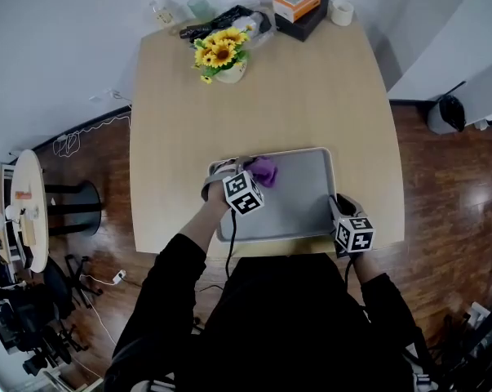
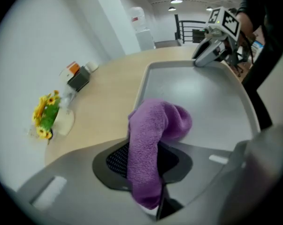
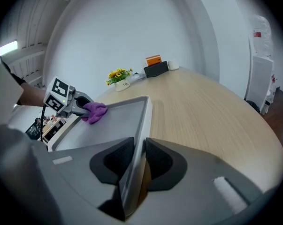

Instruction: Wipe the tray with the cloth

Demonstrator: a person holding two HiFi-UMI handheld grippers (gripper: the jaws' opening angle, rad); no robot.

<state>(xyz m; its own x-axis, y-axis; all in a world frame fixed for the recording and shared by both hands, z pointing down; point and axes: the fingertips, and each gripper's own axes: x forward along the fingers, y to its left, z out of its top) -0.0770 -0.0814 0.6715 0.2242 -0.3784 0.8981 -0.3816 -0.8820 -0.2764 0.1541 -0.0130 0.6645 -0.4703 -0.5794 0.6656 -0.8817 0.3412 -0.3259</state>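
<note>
A grey tray point(image 1: 304, 188) lies on the wooden table near its front edge. My left gripper point(image 1: 244, 188) is shut on a purple cloth point(image 1: 264, 171), which rests on the tray's far left part. In the left gripper view the cloth point(image 2: 153, 139) hangs bunched between the jaws over the tray floor point(image 2: 202, 97). My right gripper point(image 1: 350, 229) is shut on the tray's right rim point(image 3: 140, 130), the thin edge standing between its pads. From the right gripper view, the cloth point(image 3: 96, 110) and the left gripper point(image 3: 68, 102) sit at the tray's far corner.
A pot of sunflowers point(image 1: 219, 57), a black box with an orange carton point(image 1: 298, 6), a roll of tape point(image 1: 340, 11) and small jars point(image 1: 180, 11) stand at the table's back edge. Bare tabletop point(image 1: 294, 96) lies between them and the tray.
</note>
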